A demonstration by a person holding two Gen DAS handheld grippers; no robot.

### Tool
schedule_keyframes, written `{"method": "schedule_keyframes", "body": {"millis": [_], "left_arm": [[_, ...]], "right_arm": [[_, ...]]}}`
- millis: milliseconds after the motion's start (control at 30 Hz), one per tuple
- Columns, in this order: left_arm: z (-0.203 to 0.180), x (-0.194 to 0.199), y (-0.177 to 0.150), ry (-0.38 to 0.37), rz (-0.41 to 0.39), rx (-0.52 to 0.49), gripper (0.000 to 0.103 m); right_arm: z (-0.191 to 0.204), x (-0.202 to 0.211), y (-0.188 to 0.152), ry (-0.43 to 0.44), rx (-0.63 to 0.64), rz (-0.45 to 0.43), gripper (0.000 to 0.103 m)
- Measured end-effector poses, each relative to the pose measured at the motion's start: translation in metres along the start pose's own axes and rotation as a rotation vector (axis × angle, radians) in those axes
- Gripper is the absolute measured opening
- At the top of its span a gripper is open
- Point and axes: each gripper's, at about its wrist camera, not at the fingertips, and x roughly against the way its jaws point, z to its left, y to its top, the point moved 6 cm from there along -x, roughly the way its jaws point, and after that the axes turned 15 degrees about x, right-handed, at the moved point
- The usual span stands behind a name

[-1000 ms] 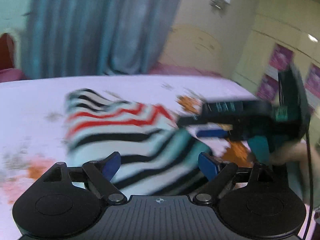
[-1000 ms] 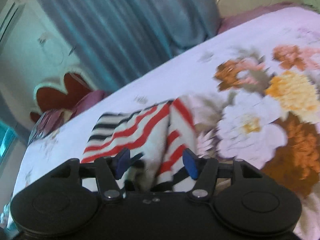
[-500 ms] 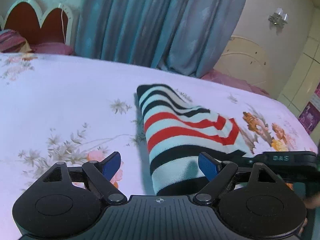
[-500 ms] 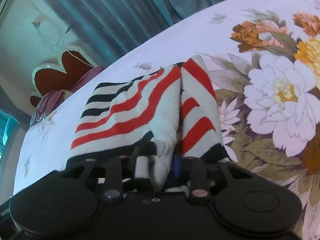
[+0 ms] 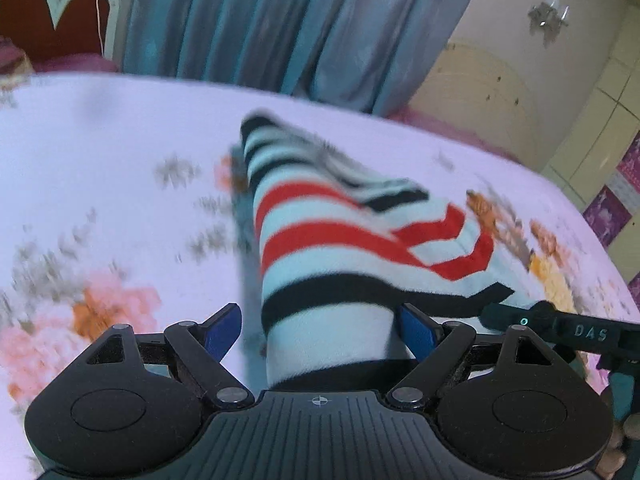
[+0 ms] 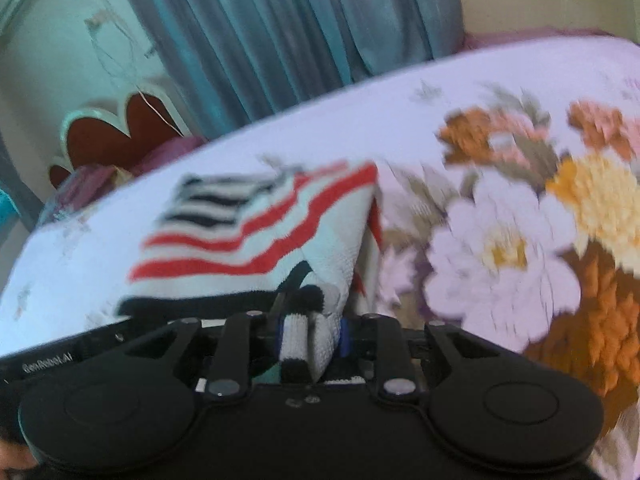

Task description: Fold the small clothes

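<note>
I am seeing 1 striped garment (image 5: 352, 248) (white w/ red and black stripes), and it is lying folded on the bed sheet (image 5: 100, 152), which is pale w/ flower prints. I am counting 2 grippers. My left gripper (image 5: 320, 328) is standing wide; its 2 blue pads (image 5: 222, 330) are on both sides of the near end of the garment, and the right-side pad is looking very close to the cloth, but I cannot tell if it is touching. My right gripper (image 6: 310, 336) is standing narrow and is pinching a bunch of the garment's near edge between its 2 pads. In the left view the right gripper is appearing as a black bar at the garment's right corner. Behind the bed 1 blue curtain (image 5: 280, 24) is hanging, and 1 red headboard (image 6: 116, 132) w/ white scalloped border is showing. Both views are blurry.
</note>
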Motion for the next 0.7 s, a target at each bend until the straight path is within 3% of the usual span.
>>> {"method": "schedule_keyframes", "body": {"millis": [167,467,633,700], "left_arm": [[0.002,-0.001,-0.003,0.005,-0.007,0.004,0.088],[-0.004,-0.006,-0.011,-0.006,0.009,-0.003,0.088],[-0.004,-0.006,-0.013,-0.006,0.021,-0.008,0.088],[-0.005,-0.005,-0.014,-0.006,0.025,-0.015,0.088]], "right_arm": [[-0.003,0.015,-0.002,0.013,-0.051,-0.014,0.031],[0.004,0.053,-0.029,0.016,-0.018,0.024,0.028],[0.004,0.053,-0.041,-0.011,-0.014,0.043,0.009],[0.006,0.057,-0.039,-0.017,-0.013,0.034,0.007]]}}
